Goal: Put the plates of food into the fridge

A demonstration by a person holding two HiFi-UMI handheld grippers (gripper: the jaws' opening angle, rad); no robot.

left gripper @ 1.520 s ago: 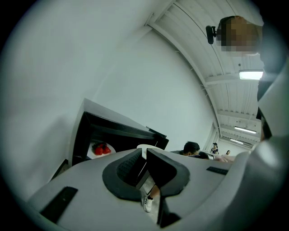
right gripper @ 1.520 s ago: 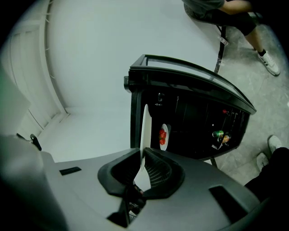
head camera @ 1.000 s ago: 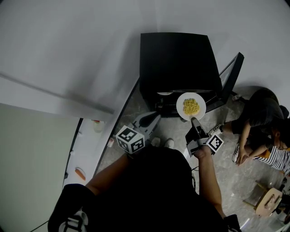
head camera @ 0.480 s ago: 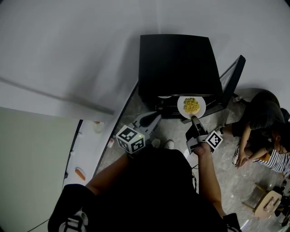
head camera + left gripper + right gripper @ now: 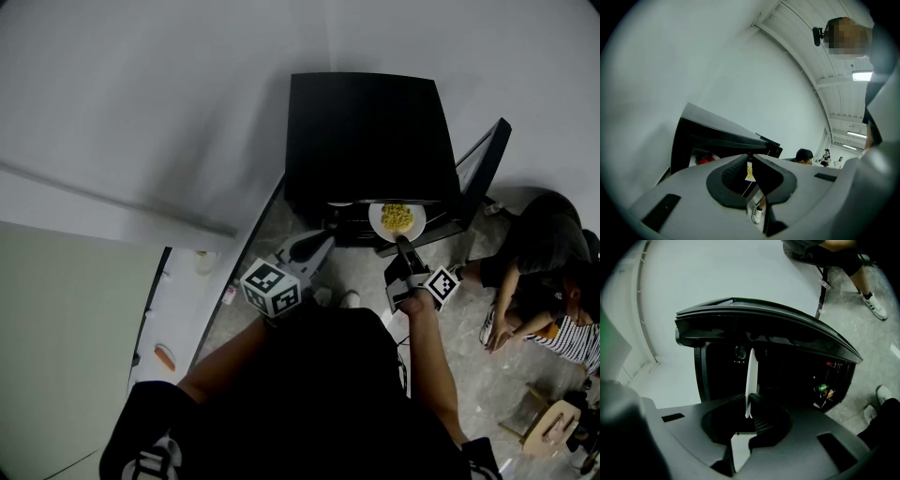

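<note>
A white plate (image 5: 397, 220) of yellow food hangs at the mouth of the black fridge (image 5: 366, 131), its far edge under the fridge's top. My right gripper (image 5: 401, 246) is shut on the plate's near rim. In the right gripper view the plate (image 5: 750, 380) shows edge-on between the jaws, in front of the dark fridge interior (image 5: 787, 371). My left gripper (image 5: 323, 246) hangs shut and empty to the left of the plate, short of the fridge. Another white plate (image 5: 340, 201) lies inside at the left. The left gripper view shows the fridge (image 5: 717, 136) ahead.
The fridge door (image 5: 483, 173) stands open to the right, with bottles in its shelf (image 5: 825, 392). Two people (image 5: 539, 272) sit on the floor at the right. A white counter (image 5: 178, 309) runs along the left with small items on it.
My right gripper has carried the plate forward, so more of it now lies under the fridge's top edge. The left gripper has stayed put.
</note>
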